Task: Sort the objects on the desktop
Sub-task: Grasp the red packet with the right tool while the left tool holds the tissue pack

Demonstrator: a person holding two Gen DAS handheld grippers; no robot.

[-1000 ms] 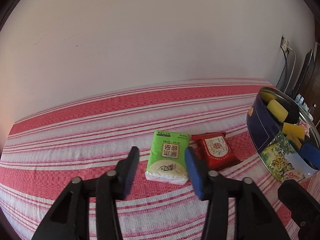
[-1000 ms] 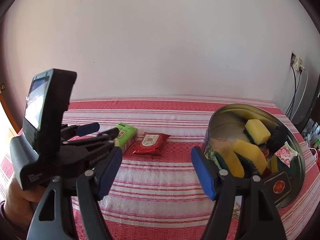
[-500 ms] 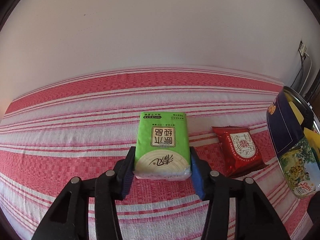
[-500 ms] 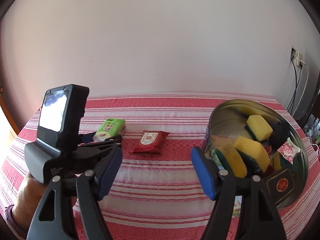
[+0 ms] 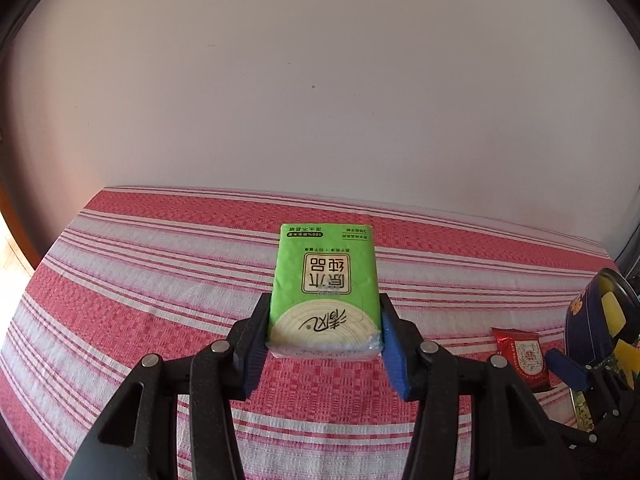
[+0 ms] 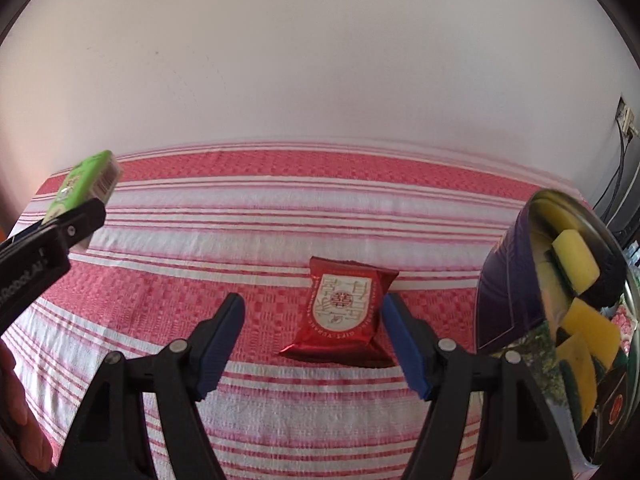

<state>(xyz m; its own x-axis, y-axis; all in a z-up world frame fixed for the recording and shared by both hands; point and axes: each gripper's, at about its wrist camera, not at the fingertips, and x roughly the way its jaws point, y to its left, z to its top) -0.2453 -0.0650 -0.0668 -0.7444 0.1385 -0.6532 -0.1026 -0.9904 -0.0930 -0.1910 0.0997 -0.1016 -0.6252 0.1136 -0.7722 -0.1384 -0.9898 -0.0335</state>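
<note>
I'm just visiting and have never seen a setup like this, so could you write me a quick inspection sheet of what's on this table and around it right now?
Surface: red and white striped cloth, covering the table.
Job's things: green tissue pack, lifted off the cloth; red snack packet, lying flat; round tin with yellow sponges inside.
Clutter: nothing seen.
Grippers: left gripper shut on the green tissue pack; right gripper open, its fingers either side of the red snack packet, not closed on it.
Cables: dark cables hanging from a wall socket.
Surroundings: plain pale wall.
</note>
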